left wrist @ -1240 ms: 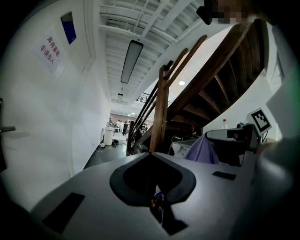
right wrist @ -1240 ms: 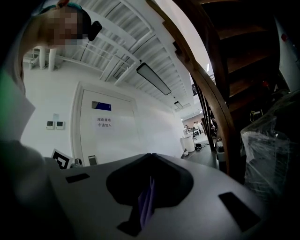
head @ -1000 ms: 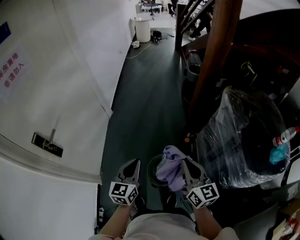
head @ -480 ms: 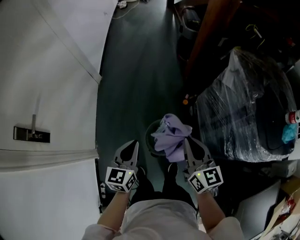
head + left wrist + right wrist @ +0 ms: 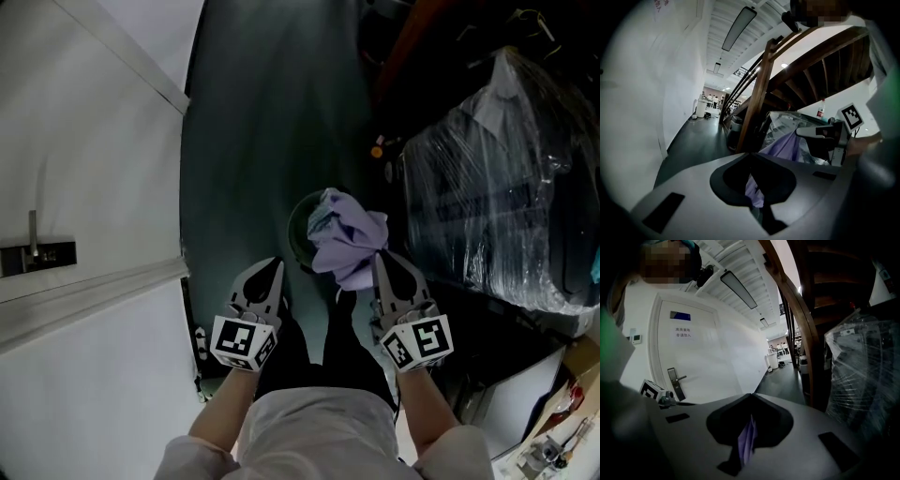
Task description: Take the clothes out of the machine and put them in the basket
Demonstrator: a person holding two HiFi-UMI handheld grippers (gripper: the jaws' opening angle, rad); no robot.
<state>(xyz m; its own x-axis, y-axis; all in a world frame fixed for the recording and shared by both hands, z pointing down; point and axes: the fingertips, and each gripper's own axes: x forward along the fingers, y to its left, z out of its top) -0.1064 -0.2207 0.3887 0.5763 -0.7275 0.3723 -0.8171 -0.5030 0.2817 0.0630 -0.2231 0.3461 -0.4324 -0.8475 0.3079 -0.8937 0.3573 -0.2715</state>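
The lilac cloth (image 5: 349, 239) is a soft, crumpled bundle, pale violet with a greyer fold at its upper left. It bunches into loose folds and tapers to a point at its near end.

The right gripper (image 5: 379, 258) has it. In the right gripper view the jaws are pressed together on a thin lilac pleat that stands upright in the seam between the dark pads. Seen from the head view, the rest of the cloth spills forward and to the left from the jaw tips, beyond the gripper.

The left gripper (image 5: 274, 265) is level with the right one and apart from it, with the person's dark trousers (image 5: 314, 352) between them. Its jaws are drawn together too. A narrow lilac strip shows in their seam in the left gripper view, but I cannot tell whether it is pinched there or only seen past them. The head view shows no cloth hanging from this gripper. The bundle lies ahead of it and to its right.

Just beyond both grippers a dark round basket (image 5: 298, 234) sits on the dark floor (image 5: 253, 141). The cloth covers the right part of its mouth, and whether it touches the rim cannot be made out. Farther right is a bulky plastic-wrapped bundle (image 5: 487, 187), and to the left a white door (image 5: 84, 141).
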